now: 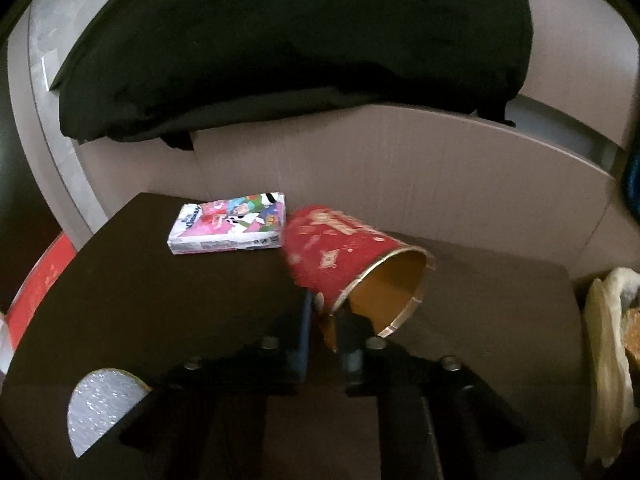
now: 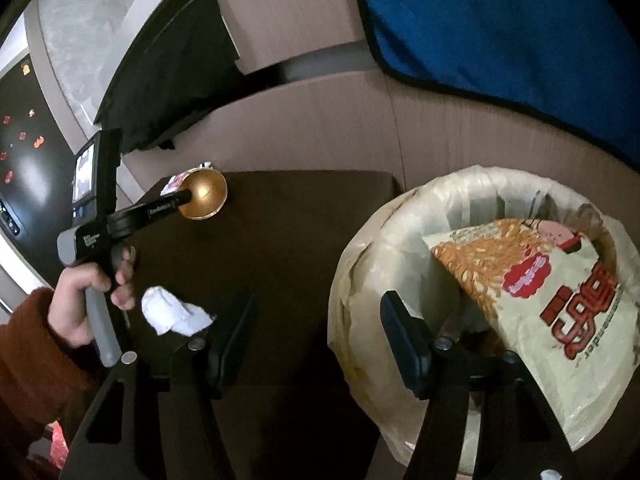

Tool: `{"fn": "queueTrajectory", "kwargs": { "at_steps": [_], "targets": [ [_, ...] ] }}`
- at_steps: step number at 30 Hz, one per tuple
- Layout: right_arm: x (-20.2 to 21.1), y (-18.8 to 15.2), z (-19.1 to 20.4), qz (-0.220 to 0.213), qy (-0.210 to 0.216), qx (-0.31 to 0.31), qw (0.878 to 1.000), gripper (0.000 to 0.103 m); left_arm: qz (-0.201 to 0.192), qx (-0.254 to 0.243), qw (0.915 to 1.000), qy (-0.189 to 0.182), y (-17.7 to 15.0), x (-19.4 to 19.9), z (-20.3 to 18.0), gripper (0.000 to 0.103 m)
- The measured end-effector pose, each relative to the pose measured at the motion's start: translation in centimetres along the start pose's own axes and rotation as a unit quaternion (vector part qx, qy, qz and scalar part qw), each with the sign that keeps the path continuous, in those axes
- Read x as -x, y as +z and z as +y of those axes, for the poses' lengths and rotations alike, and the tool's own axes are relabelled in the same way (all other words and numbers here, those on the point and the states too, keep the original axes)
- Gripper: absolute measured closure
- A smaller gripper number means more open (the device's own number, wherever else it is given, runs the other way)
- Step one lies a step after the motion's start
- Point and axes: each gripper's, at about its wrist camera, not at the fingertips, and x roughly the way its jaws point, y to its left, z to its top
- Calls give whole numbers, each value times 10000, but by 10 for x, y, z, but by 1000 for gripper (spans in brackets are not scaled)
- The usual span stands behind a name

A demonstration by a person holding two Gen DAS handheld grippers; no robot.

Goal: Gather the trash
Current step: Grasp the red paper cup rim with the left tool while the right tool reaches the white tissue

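Note:
A red paper cup [image 1: 340,256] with a gold inside lies tipped on the dark table [image 1: 140,280], its mouth towards the right. My left gripper [image 1: 326,320] is shut on the cup's near wall at the rim, one finger inside and one outside. The right wrist view shows the same cup [image 2: 204,196] with my left gripper [image 2: 182,199] reaching into it. A colourful small carton [image 1: 228,222] lies flat just left of the cup. My right gripper [image 2: 320,340] stands open over the table edge and the lined bin [image 2: 360,248], nothing between its fingers. A noodle snack bag [image 2: 540,300] sits in the bin.
A crumpled white tissue [image 2: 172,314] lies on the table near a person's hand [image 2: 80,300] in a rust sleeve. A silvery round piece [image 1: 104,404] lies at the table's near left. A beige sofa behind carries a black cushion [image 1: 280,40] and a blue cushion [image 2: 500,20].

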Motion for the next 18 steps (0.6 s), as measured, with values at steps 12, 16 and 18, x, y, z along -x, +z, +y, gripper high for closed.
{"fn": "queueTrajectory", "kwargs": {
  "at_steps": [12, 16, 18],
  "targets": [
    [-14, -5, 43, 193, 333, 299, 9988, 41, -112, 405, 9969, -672, -54, 88, 85, 101],
    [-16, -7, 70, 200, 137, 797, 9965, 38, -2, 365, 9954, -890, -84, 121, 104, 101],
    [-15, -9, 86, 1, -122, 1132, 9935, 39, 34, 284, 9955, -898, -98, 133, 110, 101]
  ]
}}
